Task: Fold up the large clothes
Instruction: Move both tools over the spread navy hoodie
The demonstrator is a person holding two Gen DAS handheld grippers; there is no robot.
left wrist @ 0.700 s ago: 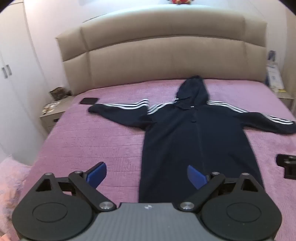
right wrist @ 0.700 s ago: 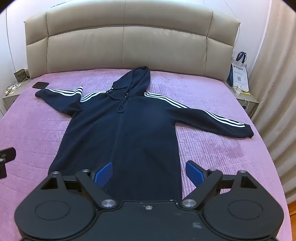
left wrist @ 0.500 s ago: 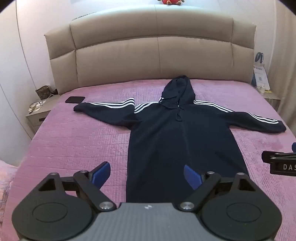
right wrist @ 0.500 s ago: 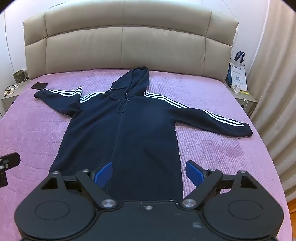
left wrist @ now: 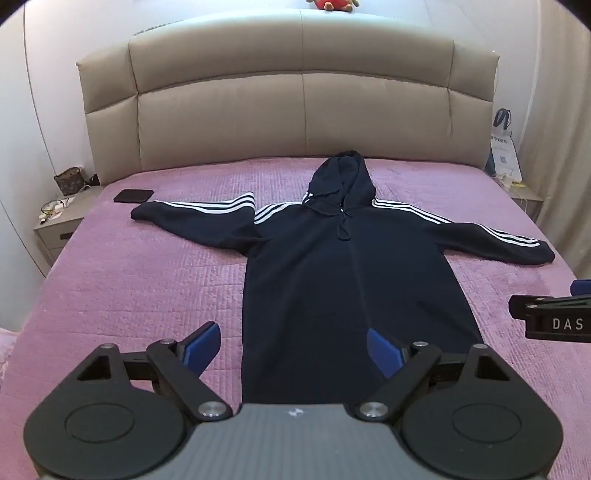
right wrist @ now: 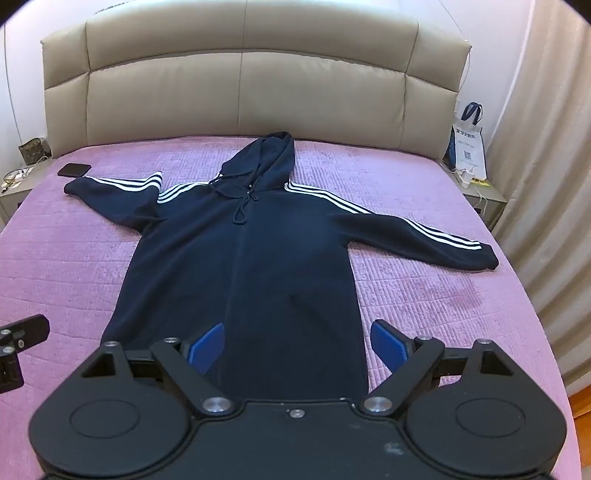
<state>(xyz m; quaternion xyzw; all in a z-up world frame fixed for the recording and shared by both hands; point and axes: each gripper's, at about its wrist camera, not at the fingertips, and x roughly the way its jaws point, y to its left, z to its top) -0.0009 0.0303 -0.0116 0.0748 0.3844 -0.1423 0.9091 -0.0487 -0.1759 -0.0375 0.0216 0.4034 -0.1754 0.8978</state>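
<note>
Lying flat on the bed (right wrist: 74, 266), the hoodie (right wrist: 258, 258) awaits folding; both grippers, left (left wrist: 293, 347) and right (right wrist: 297, 341), hover wide open, empty. Pinch a sleeve cuff squarely.

Hoodie (left wrist: 354, 280) is showing dark navy, w/ three white stripes running down each sleeve. Bedspread (left wrist: 147, 280) is showing pinkish-purple, quilted in a fine grid. Headboard (left wrist: 295, 110) is reading beige, padded panels. Phone (left wrist: 133, 195) is looking black. Plush toy (left wrist: 332, 4) atop the headboard is showing red & yellow. Left hand-held gripper (left wrist: 293, 347) is wearing blue pads on black arms, grey body; right hand-held gripper (right wrist: 297, 343) likewise blue pads, all-black body. Paper bag (right wrist: 467, 146) is showing white w/ navy handles.
</note>
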